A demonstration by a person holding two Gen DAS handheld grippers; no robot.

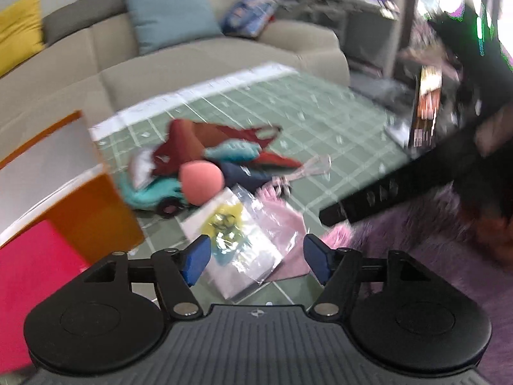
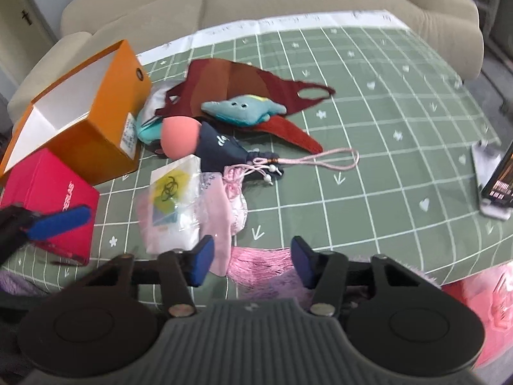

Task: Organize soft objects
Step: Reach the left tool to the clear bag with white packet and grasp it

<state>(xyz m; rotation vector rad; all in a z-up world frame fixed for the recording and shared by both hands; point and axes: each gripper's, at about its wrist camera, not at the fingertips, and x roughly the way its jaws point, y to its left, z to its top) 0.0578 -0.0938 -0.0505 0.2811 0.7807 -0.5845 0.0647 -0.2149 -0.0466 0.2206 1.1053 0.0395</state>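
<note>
With both my left gripper (image 1: 256, 258) and right gripper (image 2: 251, 261) standing apart and empty, the open orange cardboard box (image 2: 93, 118) at ten o'clock holds nothing, and the heap of soft fabric toys and pouches (image 2: 224, 128) at twelve o'clock lies unsorted.

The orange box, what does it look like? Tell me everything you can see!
The orange box looks like stiff cardboard, bright orange outside and white inside. It has no lid on and looks empty as far as I can see. It has a small round hole in one end and a white label on its side. It sits on the green checked cloth, left of the toy pile, with its near corner against the pink box.
</note>
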